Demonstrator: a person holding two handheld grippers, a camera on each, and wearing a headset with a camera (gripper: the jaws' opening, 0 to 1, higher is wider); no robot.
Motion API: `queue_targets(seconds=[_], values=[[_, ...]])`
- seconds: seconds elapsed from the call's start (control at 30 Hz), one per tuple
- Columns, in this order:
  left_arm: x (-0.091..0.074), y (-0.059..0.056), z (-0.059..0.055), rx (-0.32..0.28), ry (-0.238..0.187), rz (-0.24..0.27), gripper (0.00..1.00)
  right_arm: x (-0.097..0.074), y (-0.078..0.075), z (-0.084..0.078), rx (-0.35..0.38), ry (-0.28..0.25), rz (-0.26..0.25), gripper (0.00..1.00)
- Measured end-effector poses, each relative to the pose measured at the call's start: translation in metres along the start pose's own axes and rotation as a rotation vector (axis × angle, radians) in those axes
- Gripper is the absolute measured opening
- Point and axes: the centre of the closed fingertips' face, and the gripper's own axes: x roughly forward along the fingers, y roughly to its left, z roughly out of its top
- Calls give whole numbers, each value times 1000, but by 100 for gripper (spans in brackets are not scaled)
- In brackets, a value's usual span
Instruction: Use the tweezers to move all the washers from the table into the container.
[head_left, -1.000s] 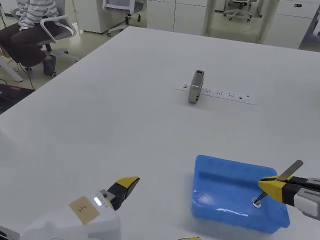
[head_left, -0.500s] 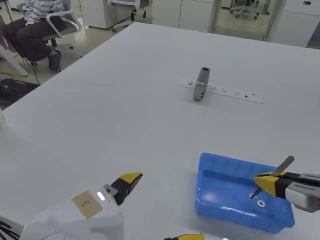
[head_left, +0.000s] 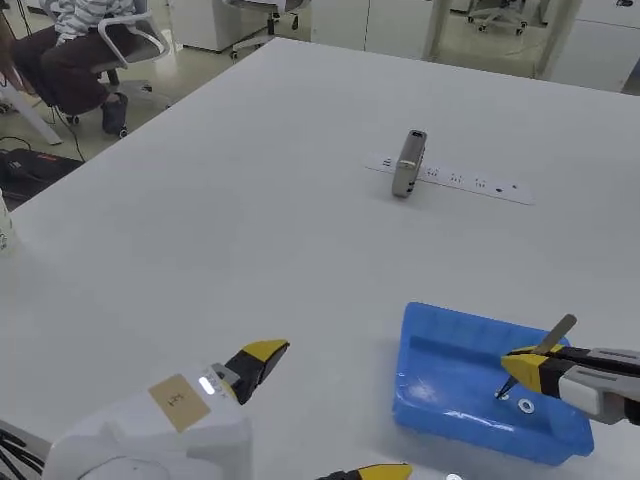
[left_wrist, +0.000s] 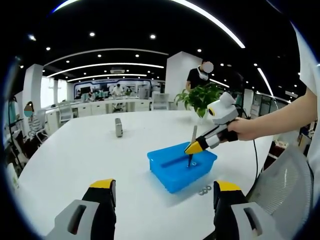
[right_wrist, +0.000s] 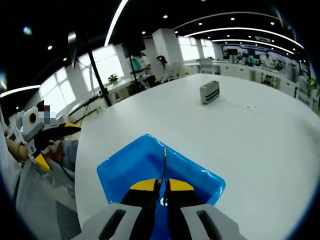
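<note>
Your right gripper (head_left: 518, 366) pinches the tweezers (head_left: 558, 333) over the container (head_left: 440, 345); left gripper (head_left: 322, 412) spread. Table washers (left_wrist: 205, 190), lower right: likely light, thin, slippery, so nip the rim.

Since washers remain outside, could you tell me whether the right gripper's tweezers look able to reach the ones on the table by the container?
Probably yes. The washers lie on open table beside the container, nothing over them; the right gripper holds the tweezers over the container, with only its low wall between.
</note>
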Motion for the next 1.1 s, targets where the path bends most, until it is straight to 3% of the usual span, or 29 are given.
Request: queue_targets(seconds=[0.4,0.63,0.87,1.1], values=[[1,-2,-1,6,7,-10,81,0,7,-4,-4,-7,-5,4],[1,-3,-2,5,9,-14,81,-8,12,-1,-22,-24,-17,4],[1,-5,-4,14,24,-26,81,-27,25,14,-2,-119,-37,4],[3,-9,-6,30,40,-43,81,-53,50,31,-2,-214,-35,4]])
